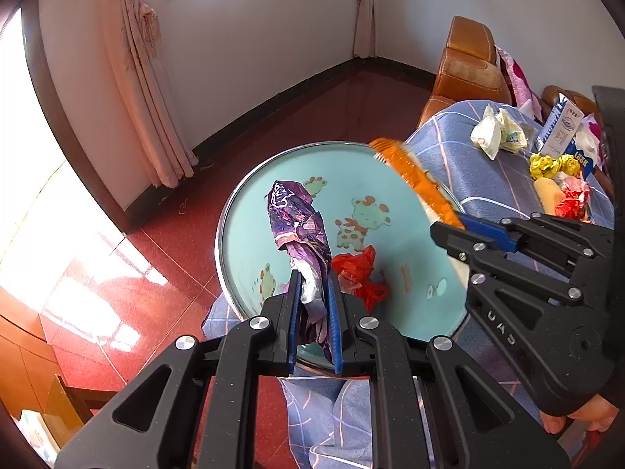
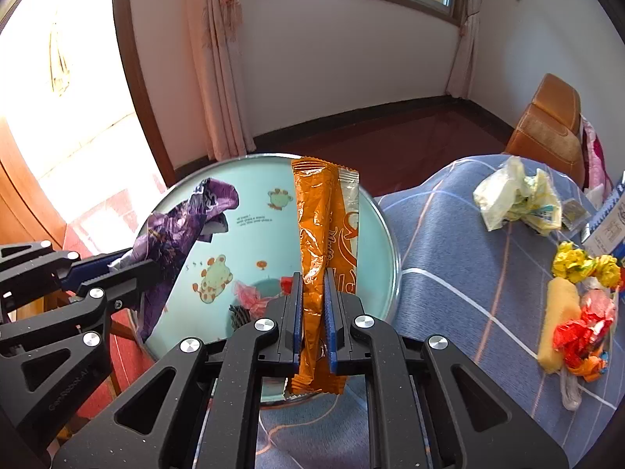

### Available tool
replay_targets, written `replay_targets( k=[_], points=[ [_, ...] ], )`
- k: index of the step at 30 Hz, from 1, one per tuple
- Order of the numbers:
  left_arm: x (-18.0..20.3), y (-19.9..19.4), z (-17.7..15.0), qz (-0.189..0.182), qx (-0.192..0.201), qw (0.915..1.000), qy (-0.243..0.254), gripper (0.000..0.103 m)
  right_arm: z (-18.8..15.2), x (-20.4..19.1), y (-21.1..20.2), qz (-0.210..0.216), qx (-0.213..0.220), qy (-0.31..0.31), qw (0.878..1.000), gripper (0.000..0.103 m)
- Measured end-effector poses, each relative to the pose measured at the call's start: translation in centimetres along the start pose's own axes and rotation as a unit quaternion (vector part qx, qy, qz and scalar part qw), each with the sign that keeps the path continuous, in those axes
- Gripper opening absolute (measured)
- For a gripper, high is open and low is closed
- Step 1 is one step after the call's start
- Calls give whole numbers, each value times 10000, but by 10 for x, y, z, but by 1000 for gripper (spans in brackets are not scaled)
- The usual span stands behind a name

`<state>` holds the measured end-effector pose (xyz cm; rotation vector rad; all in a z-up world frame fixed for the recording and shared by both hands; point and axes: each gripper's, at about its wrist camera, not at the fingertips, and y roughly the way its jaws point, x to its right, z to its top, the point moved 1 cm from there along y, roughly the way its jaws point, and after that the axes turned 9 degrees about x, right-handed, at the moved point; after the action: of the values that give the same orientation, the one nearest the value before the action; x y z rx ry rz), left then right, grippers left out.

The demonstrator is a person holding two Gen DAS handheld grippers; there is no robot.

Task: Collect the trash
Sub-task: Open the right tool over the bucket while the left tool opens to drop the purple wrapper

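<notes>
My left gripper [image 1: 314, 273] is shut on a crumpled purple wrapper [image 1: 299, 226], held over a round teal tray [image 1: 250, 211] printed with cartoon animals. My right gripper [image 2: 312, 273] is shut on a long orange snack wrapper [image 2: 318, 226], also above the tray [image 2: 375, 211]. Each view shows the other gripper: the right one [image 1: 449, 226] with the orange wrapper [image 1: 414, 176], the left one [image 2: 129, 262] with the purple wrapper [image 2: 175, 230]. A red plastic scrap [image 1: 359, 269] lies in the tray, seen pink-red [image 2: 254, 297] in the right wrist view.
A blue checked cloth [image 2: 449, 242] covers the surface to the right. On it lie a pale crumpled wrapper [image 2: 515, 195], yellow paper balls [image 2: 582, 264], a yellow sponge-like piece [image 2: 558, 320], red wrappers [image 2: 586, 332] and a milk carton [image 1: 562, 129]. An orange sofa [image 1: 468, 62] stands behind; red floor lies left.
</notes>
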<state>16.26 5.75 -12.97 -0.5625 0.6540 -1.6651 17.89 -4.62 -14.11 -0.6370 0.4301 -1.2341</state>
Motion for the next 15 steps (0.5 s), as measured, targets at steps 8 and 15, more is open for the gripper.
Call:
replay_targets(
  k=[8, 15],
  points=[
    [-2, 4, -1, 68, -46, 10000, -1, 16, 1, 4, 11, 151, -129, 57, 9998, 12],
    [-2, 2, -1, 192, -33, 9998, 25, 23, 2, 12, 3, 174, -9, 181, 9997, 26]
  ],
)
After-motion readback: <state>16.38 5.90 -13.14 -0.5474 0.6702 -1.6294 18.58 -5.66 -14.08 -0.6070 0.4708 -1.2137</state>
